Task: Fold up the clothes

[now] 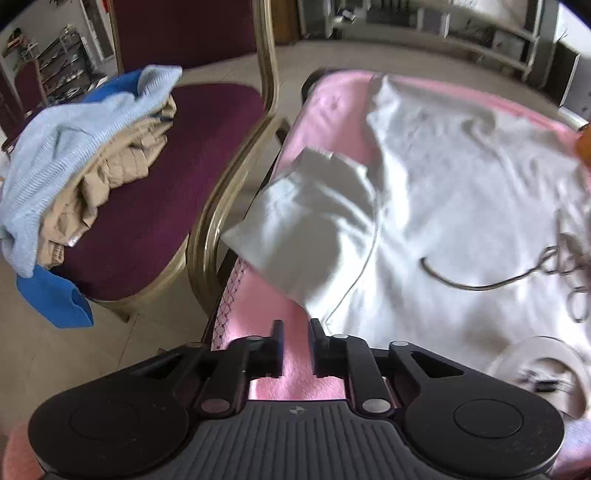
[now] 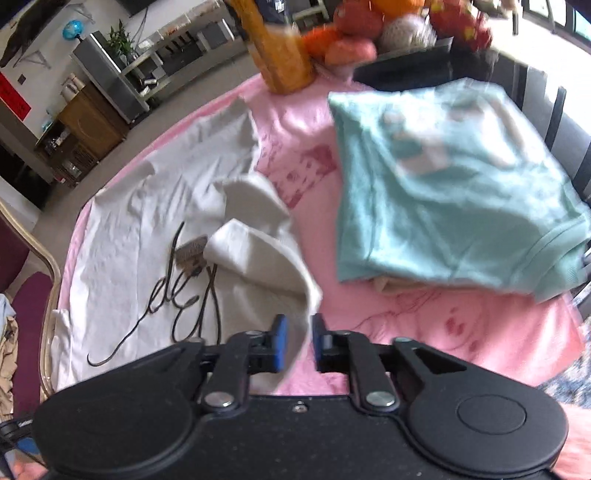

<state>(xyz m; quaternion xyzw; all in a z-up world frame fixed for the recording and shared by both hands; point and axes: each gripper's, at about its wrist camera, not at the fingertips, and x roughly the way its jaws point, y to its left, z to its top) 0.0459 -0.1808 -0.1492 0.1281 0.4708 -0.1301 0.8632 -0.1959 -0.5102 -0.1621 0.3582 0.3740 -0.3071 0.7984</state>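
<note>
On the table, over a pink fleece cloth (image 1: 321, 110), a white cotton T-shirt with dark script lettering (image 1: 461, 206) lies spread flat, wrinkled, one sleeve (image 1: 306, 218) doubled over at its left edge. Left gripper (image 1: 296, 345) hovers near the shirt's near-left hem; its black fingers (image 1: 277, 345) stand a narrow gap apart, with only pink cloth visible between them and nothing held. Right gripper (image 2: 296, 341), seen from its own camera, has blue-padded fingers (image 2: 279, 341) similarly parted; a raised fold of the white shirt (image 2: 266, 254) reaches into the gap, though whether the pads touch it cannot be told. Right of the shirt rests a folded mint-green T-shirt (image 2: 443, 206). Far beyond it stand an orange jar (image 2: 280, 48) and blurred fruit (image 2: 354, 22). Left of the table, a maroon upholstered chair with a gold frame (image 1: 155, 206) carries a heap of light-blue, tan and royal-blue garments (image 1: 70, 173).
</note>
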